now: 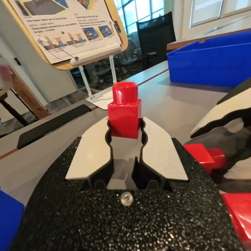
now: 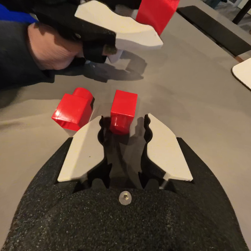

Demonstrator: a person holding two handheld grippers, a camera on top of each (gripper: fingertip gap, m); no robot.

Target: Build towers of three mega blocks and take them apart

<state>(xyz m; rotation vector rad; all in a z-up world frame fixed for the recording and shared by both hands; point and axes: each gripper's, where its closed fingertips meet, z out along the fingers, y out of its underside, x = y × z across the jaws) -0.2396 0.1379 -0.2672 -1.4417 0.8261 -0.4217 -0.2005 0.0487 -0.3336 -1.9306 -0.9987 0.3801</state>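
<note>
My left gripper [image 1: 125, 120] is shut on a red mega block [image 1: 125, 115], held upright with its stud up, above the grey table [image 1: 176, 108]. The block also shows at the top of the right wrist view [image 2: 156, 15]. My right gripper [image 2: 124, 116] is open low over the table, its fingertips on either side of a second red block [image 2: 123, 108]. That block lies on its side with its stud towards the camera. A third red block [image 2: 73, 110] lies on its side just left of it. Both lying blocks also show in the left wrist view [image 1: 203, 160], [image 1: 239, 211].
A blue bin [image 1: 211, 58] stands at the back right of the table. A stand with an instruction board [image 1: 76, 31] has its white base [image 1: 103, 99] behind the held block. A black strip [image 1: 54, 122] lies along the far edge. A blue thing [image 1: 9, 206] is at lower left.
</note>
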